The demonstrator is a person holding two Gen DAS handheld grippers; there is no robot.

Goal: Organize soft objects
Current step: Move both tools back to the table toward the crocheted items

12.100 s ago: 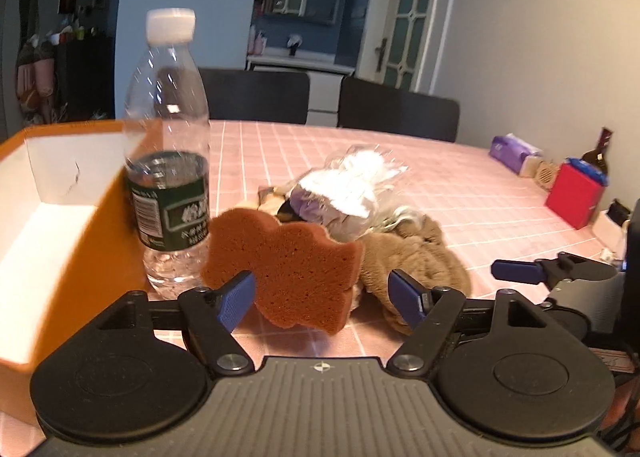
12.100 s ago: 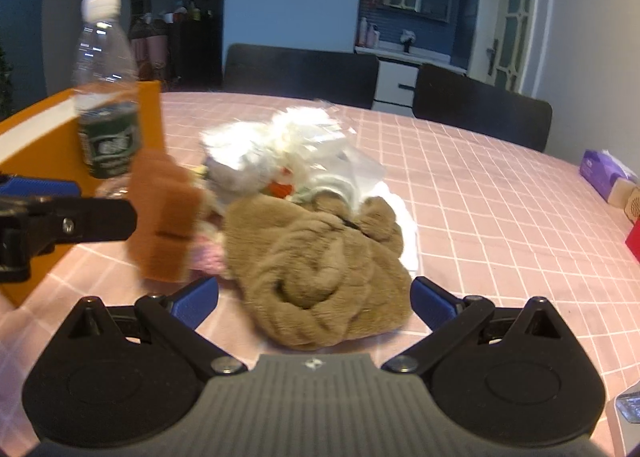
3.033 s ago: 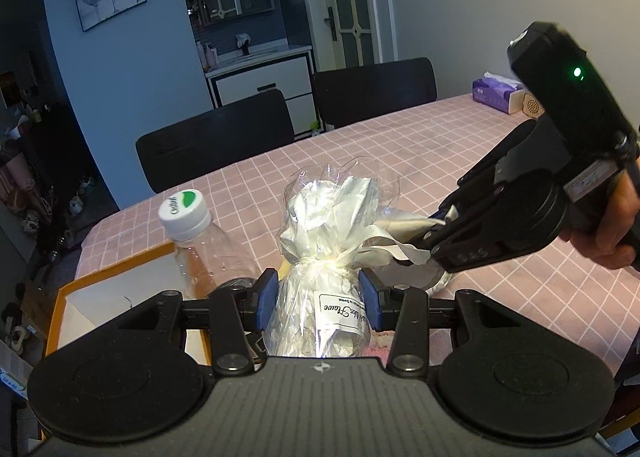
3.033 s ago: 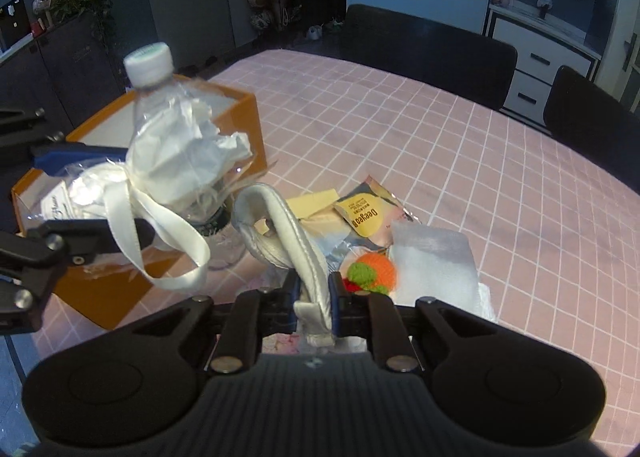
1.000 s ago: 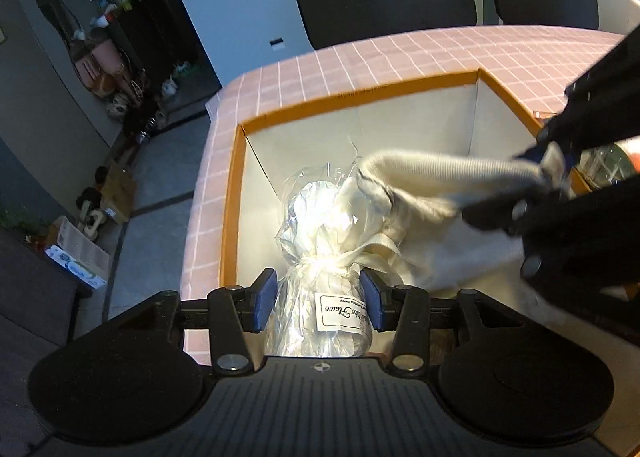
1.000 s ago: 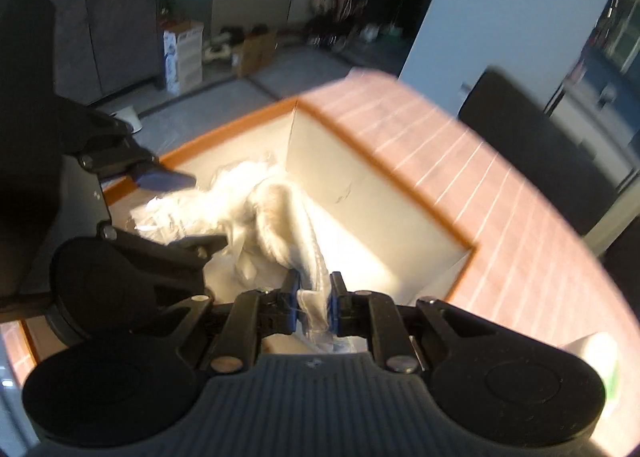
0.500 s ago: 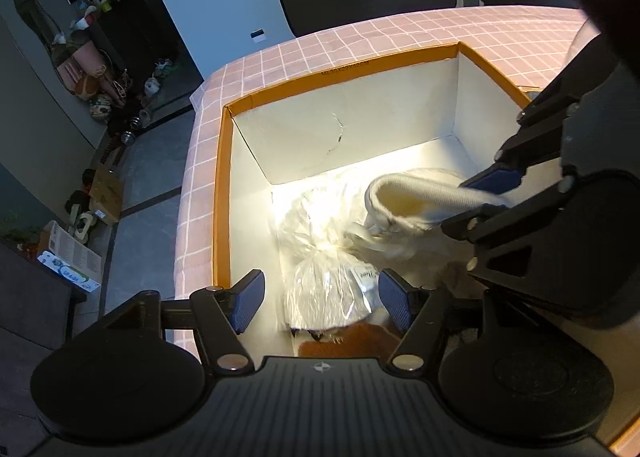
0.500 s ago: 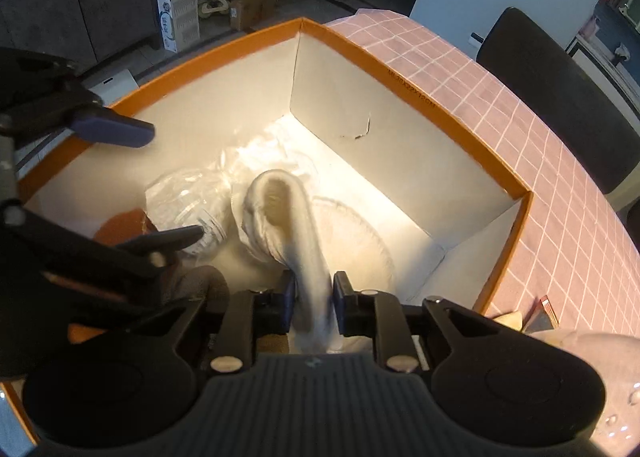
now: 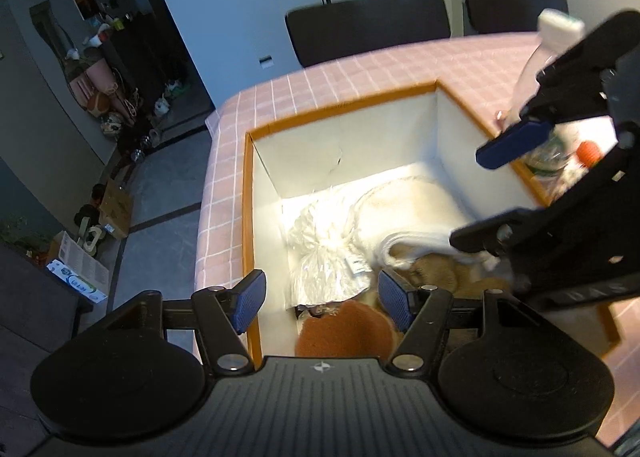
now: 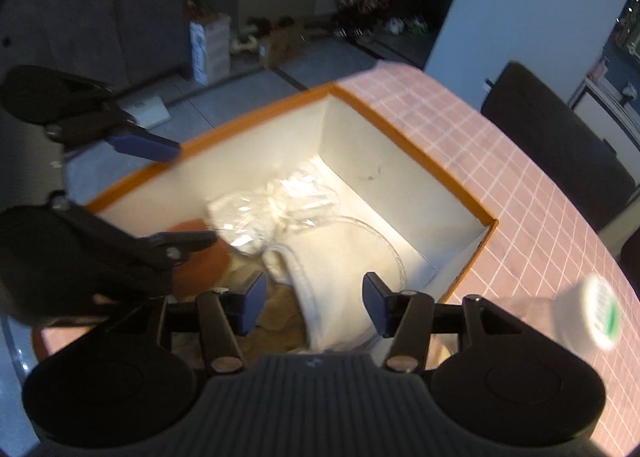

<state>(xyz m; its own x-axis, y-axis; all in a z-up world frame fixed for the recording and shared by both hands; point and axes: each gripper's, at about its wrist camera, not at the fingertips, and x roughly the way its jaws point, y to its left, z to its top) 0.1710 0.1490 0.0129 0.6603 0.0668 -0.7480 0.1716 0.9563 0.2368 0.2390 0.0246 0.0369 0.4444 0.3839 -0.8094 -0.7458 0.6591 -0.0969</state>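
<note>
both grippers hover above an orange-rimmed box (image 9: pixel 250 193) on the pink checked tabletop (image 9: pixel 360 73). the left gripper (image 9: pixel 322 299) has its jaws spread wide with nothing between them, and so does the right gripper (image 10: pixel 314 305). inside the box lie a clear-wrapped white bundle (image 9: pixel 326 257), a white cloth bag (image 10: pixel 340 257) draped over a brown plush piece (image 9: pixel 436 273), and an orange-brown sponge (image 9: pixel 346 333) at the near end. a water bottle (image 10: pixel 576 315) stands just outside the box.
</note>
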